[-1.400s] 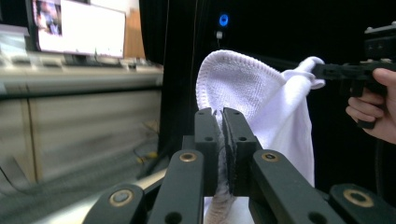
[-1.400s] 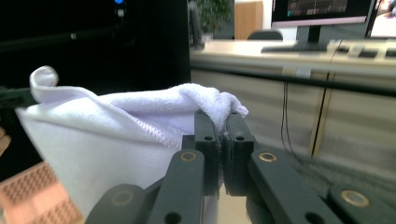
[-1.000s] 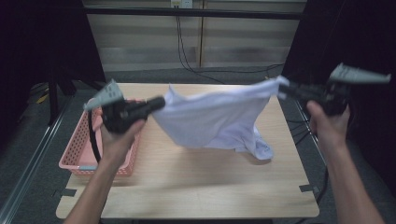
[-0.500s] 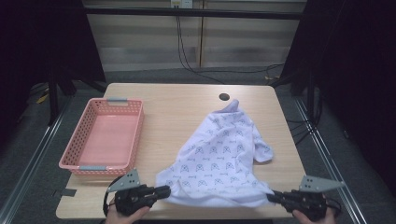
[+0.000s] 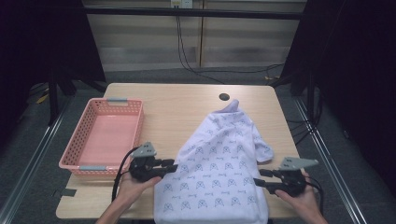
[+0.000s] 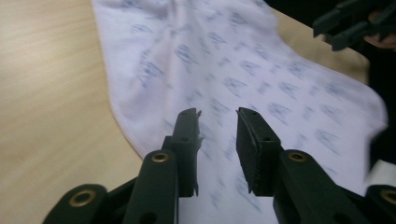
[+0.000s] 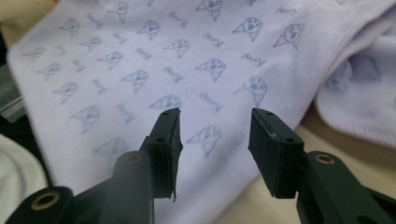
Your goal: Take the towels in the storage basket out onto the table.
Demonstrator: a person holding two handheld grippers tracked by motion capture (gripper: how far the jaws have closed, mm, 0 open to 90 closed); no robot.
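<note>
Since the earlier frames, the printed shirt (image 5: 219, 172) has come down from mid-air to lie spread flat on the table (image 5: 177, 112), its hem at the near edge and its neck toward the far side, right of the pink basket (image 5: 100, 140). The left gripper (image 5: 172, 165) sits at the shirt's left edge and the right gripper (image 5: 259, 177) at its right edge. Both have just been opening; their jaws stand parted over the cloth and grip nothing.

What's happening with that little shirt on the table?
A person with a gripper in each hand has spread the printed shirt flat on the table. The left gripper and right gripper sit at its two sides; their jaws have just been opening and now grip nothing. A pink basket waits alongside.
</note>
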